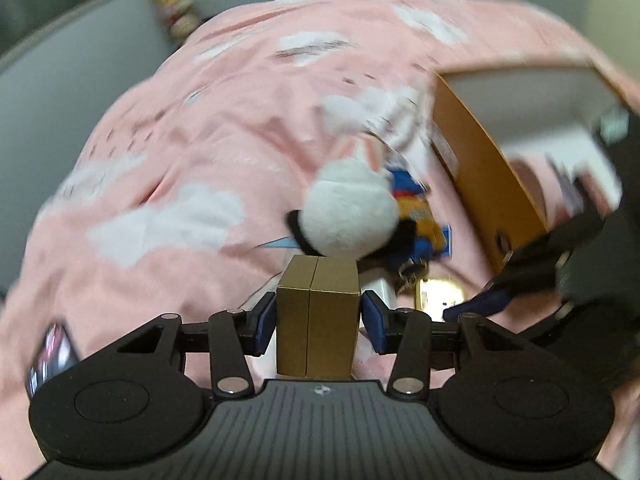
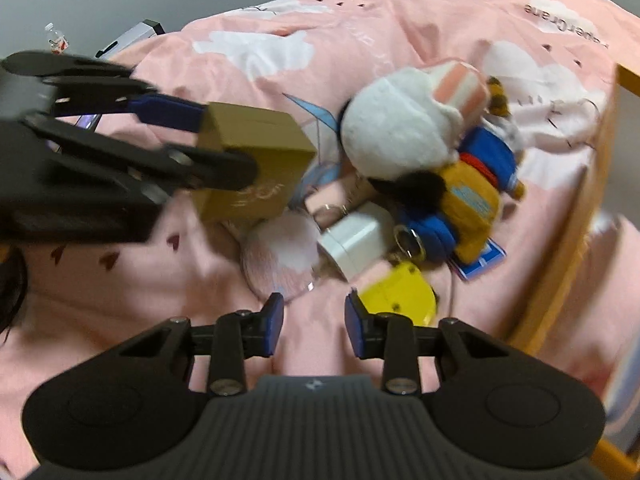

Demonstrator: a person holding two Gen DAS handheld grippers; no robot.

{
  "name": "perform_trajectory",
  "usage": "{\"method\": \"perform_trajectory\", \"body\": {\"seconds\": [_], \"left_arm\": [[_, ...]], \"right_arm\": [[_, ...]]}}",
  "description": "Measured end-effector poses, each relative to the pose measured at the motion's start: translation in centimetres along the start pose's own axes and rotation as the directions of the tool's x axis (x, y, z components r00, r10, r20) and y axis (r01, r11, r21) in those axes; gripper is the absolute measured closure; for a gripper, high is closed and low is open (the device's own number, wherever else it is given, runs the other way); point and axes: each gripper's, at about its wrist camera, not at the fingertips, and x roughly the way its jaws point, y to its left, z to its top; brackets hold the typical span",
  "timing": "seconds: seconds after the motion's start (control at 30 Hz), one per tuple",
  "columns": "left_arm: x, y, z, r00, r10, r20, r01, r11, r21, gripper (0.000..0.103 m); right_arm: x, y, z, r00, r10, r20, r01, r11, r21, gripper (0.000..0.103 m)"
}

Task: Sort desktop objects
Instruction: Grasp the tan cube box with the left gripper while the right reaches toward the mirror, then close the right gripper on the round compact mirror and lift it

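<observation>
Gold box [image 1: 318, 316] clamped between the blue pads of the left gripper [image 1: 319, 318], lifted clear of the pink cloud-print cloth [image 1: 180, 152]. Box is a plain matte gold-brown carton, rectangular, with a seam running down the middle of the face seen from the left wrist camera. Its long axis runs forward along the fingers, far end toward the heap of things. From the right wrist view the same box [image 2: 250, 160] sits tilted, one corner dipping toward the cloth, faint lettering on its lower face, unreadable. Pads press on two opposite side faces; grip firm.

Right gripper [image 2: 314, 326] hangs over bare cloth with its jaws parted and nothing between them; no pad touches anything.

Heap lies toward the right edge of the cloth: white plush toy [image 2: 400, 128] with a pink-and-white striped part on top, an orange-and-blue plush figure [image 2: 472, 196] just beside and partly under it, a white cube-shaped object [image 2: 356, 240] near the middle, a pale pink round puff [image 2: 276, 252] touching it on the left, a yellow flat piece [image 2: 400, 296] nearest the right gripper. Metal ring [image 2: 408, 242] among them, what it is fastened to unclear.

Orange-sided open carton [image 1: 480, 160] stands at the right edge of the cloth, white inside. Left view blurred
</observation>
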Motion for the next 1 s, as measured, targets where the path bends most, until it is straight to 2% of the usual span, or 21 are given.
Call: {"method": "perform_trajectory", "body": {"seconds": [0.07, 0.17, 0.27, 0.43, 0.7, 0.8, 0.87, 1.0], "left_arm": [[-0.5, 1.1, 0.1, 1.000, -0.010, 0.001, 0.010, 0.997, -0.078, 0.051], [-0.9, 1.9, 0.0, 1.000, -0.029, 0.004, 0.029, 0.992, -0.123, 0.051], [-1.0, 2.1, -0.3, 0.999, -0.034, 0.011, 0.035, 0.990, -0.135, 0.051], [-0.9, 2.6, -0.4, 0.999, -0.038, 0.014, 0.040, 0.988, -0.146, 0.051], [-0.6, 3.3, -0.7, 0.998, -0.060, 0.010, 0.061, 0.984, -0.167, 0.050], [-0.6, 3.1, -0.6, 0.998, -0.061, 0.011, 0.062, 0.985, -0.162, 0.050], [-0.6, 3.1, -0.6, 0.998, -0.061, 0.012, 0.062, 0.985, -0.162, 0.050], [-0.6, 3.0, -0.6, 0.998, -0.060, 0.011, 0.061, 0.986, -0.155, 0.050]], "right_arm": [[0.8, 0.4, 1.0, 1.000, 0.016, 0.005, -0.016, 1.000, -0.002, 0.066], [2.3, 1.3, 1.9, 0.998, 0.062, -0.015, -0.062, 0.998, -0.032, 0.064], [4.0, 2.5, 2.2, 0.996, 0.073, -0.053, -0.077, 0.994, -0.079, 0.061], [6.0, 3.3, 2.3, 0.996, 0.045, -0.074, -0.052, 0.993, -0.102, 0.060], [8.1, 2.8, 2.6, 0.997, 0.045, -0.066, -0.045, 0.999, -0.007, 0.048], [8.2, 2.7, 2.4, 0.997, 0.037, -0.066, -0.037, 0.999, 0.004, 0.054], [7.6, 3.0, 2.2, 0.998, 0.023, -0.055, -0.024, 1.000, -0.010, 0.066], [6.1, 3.4, 1.6, 0.998, -0.051, -0.027, 0.050, 0.999, -0.019, 0.082]]}}
